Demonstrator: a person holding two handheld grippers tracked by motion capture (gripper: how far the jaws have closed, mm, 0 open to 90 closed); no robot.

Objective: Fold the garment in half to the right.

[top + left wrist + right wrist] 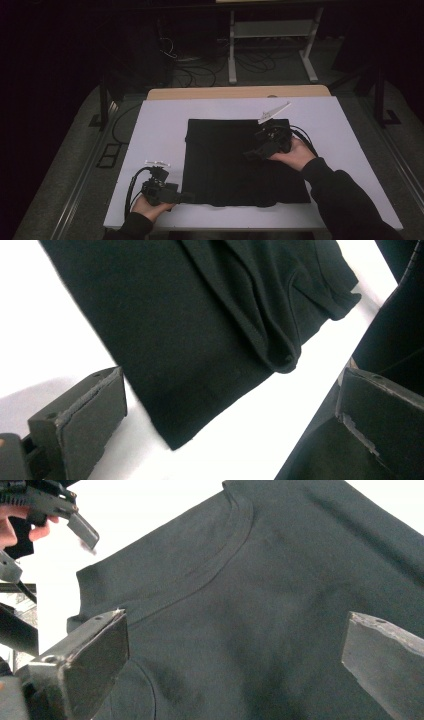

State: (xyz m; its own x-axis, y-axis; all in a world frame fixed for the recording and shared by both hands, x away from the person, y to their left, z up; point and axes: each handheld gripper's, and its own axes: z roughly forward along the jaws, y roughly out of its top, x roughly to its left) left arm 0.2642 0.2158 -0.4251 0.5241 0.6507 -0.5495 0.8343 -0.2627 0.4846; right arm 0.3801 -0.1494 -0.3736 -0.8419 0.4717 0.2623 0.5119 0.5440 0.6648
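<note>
Black shirt (pixel 240 162) lies flat mid white surface (pixel 155 125). My left gripper (pixel 186 197) sits at its near-left corner, fingers (pixel 90 415) wide open, holding nothing. My right gripper (pixel 248 155) hovers over the shirt's right part, fingers (pixel 95 655) wide apart, empty.

The black garment (pixel 240 160) is soft matt knit cloth with a ribbed neckband and stitched hems. The white surface (pixel 160 125) beneath it looks smooth and matt, edged in pale wood. Both grippers' jaws are dull black plastic, their pad edges rough and chipped.
</note>
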